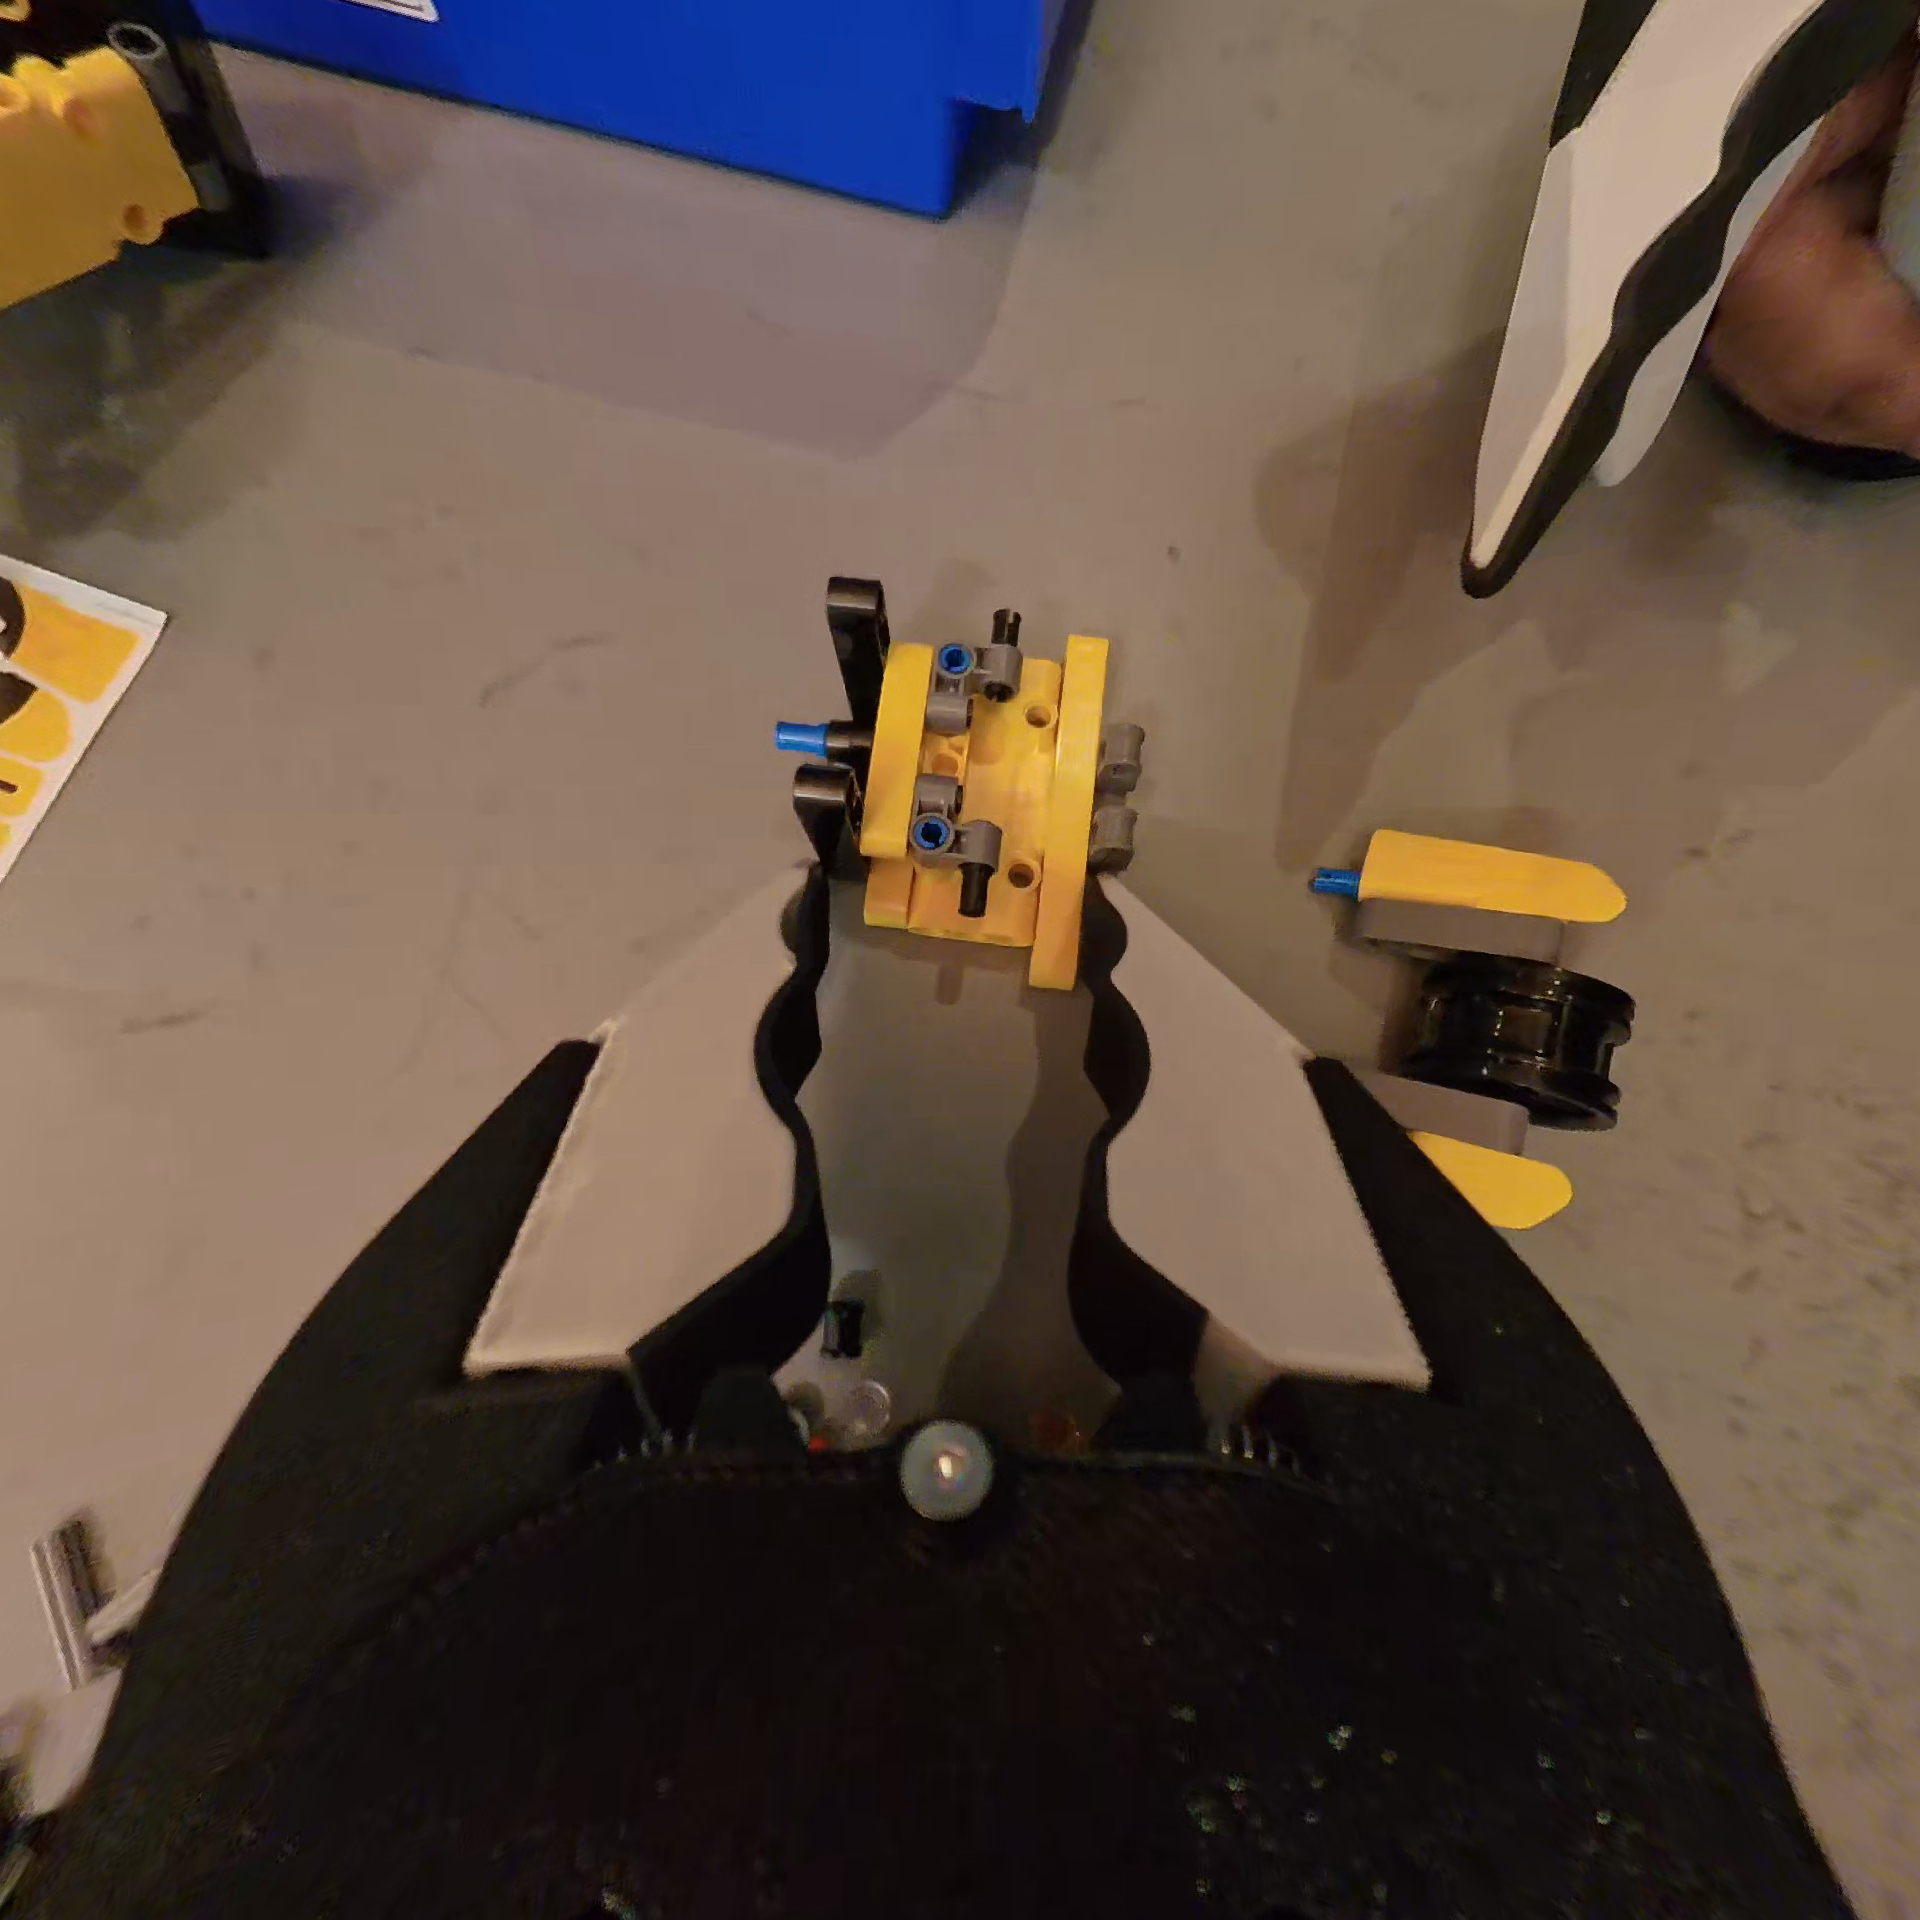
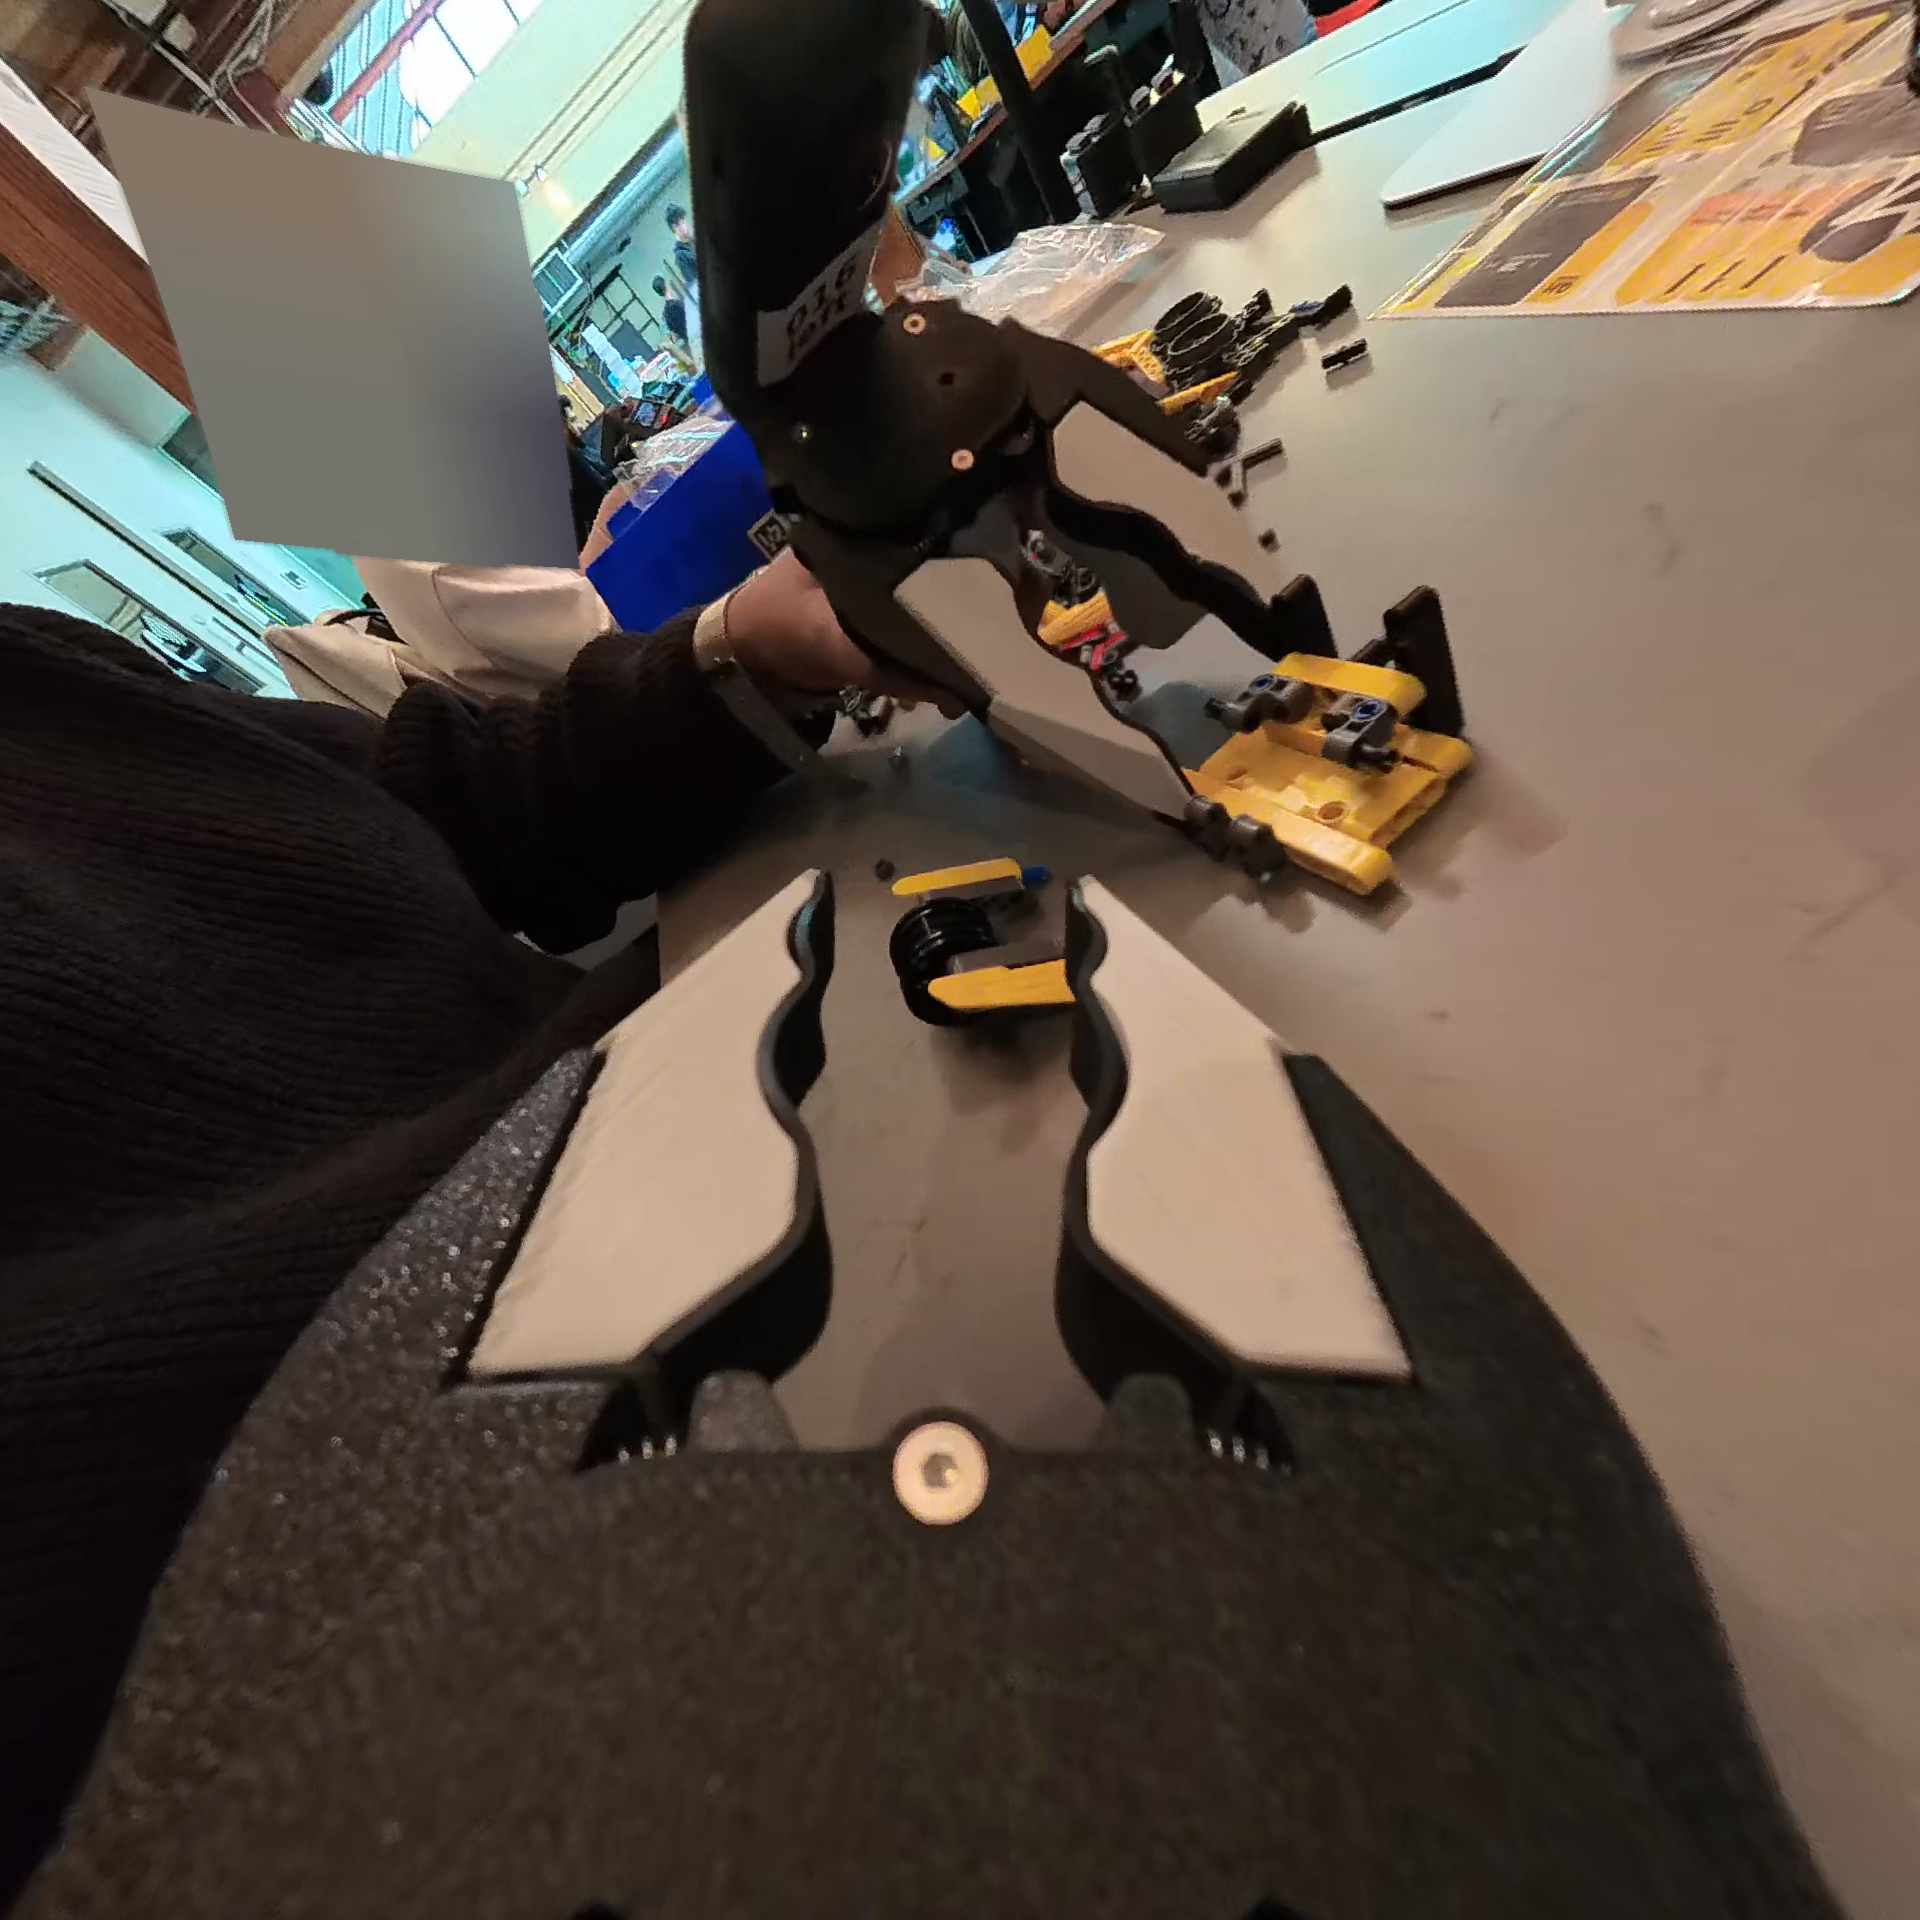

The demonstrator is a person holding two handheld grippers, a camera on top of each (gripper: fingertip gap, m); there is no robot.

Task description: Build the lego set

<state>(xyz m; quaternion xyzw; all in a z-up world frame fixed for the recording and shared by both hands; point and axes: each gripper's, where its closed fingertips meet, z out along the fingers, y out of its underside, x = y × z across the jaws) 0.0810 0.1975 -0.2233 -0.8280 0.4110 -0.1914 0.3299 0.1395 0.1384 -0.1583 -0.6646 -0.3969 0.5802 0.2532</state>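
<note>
A yellow brick assembly (image 1: 977,800) with black beams, grey connectors and blue pins lies on the grey table (image 1: 520,935). My left gripper (image 1: 961,894) is open, with its fingertips on either side of the assembly's near end. From the right wrist view the left gripper (image 2: 1242,712) straddles the same assembly (image 2: 1340,779). A small piece, a black wheel with grey and yellow parts (image 1: 1496,1018), lies to its right. My right gripper (image 2: 951,894) is open and empty, and the wheel piece (image 2: 977,956) shows between its fingertips. In the left wrist view the right gripper (image 1: 1486,566) hangs above the table.
A blue bin (image 1: 675,94) stands at the back, with a larger yellow and black model (image 1: 83,156) at the far left. A yellow printed sheet (image 1: 52,707) lies at the left. Loose parts (image 2: 1226,343), a plastic bag (image 2: 1049,260) and another printed sheet (image 2: 1714,187) lie farther off. A dark sleeve (image 2: 312,831) fills the left.
</note>
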